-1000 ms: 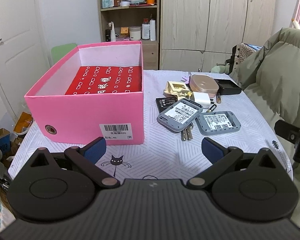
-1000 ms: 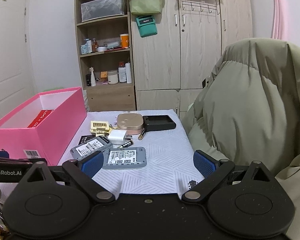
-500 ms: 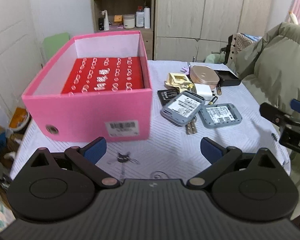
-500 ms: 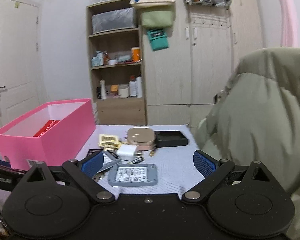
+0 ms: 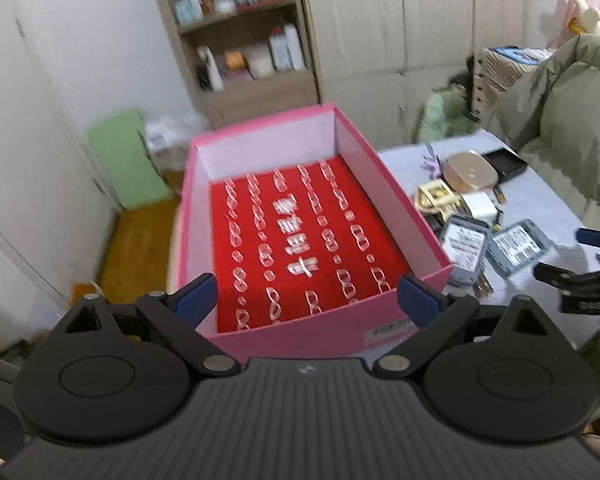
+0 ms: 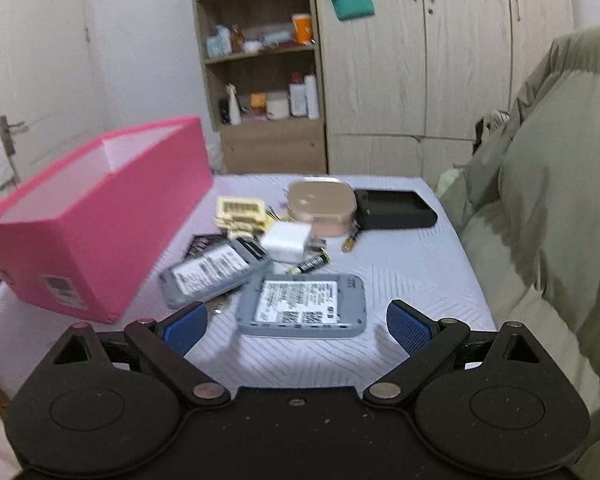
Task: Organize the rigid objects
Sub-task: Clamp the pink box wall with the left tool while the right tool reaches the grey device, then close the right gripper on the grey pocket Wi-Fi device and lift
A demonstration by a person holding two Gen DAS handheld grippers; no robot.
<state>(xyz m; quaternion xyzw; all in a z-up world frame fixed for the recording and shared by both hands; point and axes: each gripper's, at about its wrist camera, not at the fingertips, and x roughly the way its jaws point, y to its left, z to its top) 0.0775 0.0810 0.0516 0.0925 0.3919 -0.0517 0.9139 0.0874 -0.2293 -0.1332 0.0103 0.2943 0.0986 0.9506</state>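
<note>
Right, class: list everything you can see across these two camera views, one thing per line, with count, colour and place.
Box: one, pink, on the table's left part, open-topped.
Red sheet: one, red with pale print, lying inside the box.
Flat devices: two, grey with white labels, right of the box.
Charger plug: one, white, behind the devices.
Batteries: two, dark, beside the plug.
Rounded case: one, gold, further back.
Tray: one, black, right of the gold case.
Cream piece: one, left of the gold case.
Padded coat: one, olive, at the table's right.
Left gripper: fingers blue-padded, closing, nothing between.
Right gripper: fingers apart, empty.
</note>
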